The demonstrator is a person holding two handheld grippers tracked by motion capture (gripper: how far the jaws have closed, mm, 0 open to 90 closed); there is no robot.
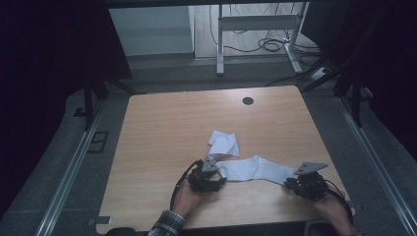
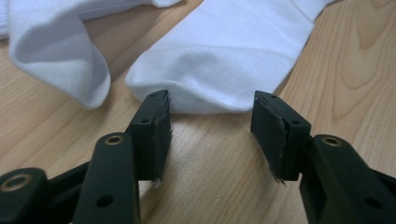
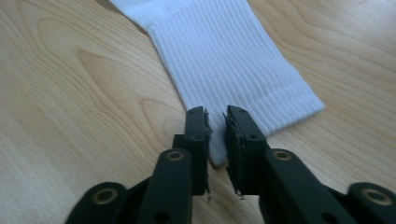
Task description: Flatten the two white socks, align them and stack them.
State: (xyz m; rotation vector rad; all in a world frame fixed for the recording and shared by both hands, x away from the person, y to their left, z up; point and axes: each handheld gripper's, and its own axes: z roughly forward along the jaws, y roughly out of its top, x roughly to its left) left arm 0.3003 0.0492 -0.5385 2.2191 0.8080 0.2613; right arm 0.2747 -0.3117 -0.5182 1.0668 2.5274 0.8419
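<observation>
A long white sock lies flat across the near part of the wooden table. Its ribbed cuff points at my right gripper, whose jaws are shut on the cuff's near corner. The sock's rounded toe lies just past the tips of my left gripper, which stands open with bare wood between the jaws. In the high view my left gripper sits at the sock's left end and my right gripper at its right end. A second white sock lies crumpled behind, and shows again as the second sock.
A dark round cable hole sits near the table's far edge. Beyond the table is grey floor with a white desk frame and loose cables. Metal rails run along both sides.
</observation>
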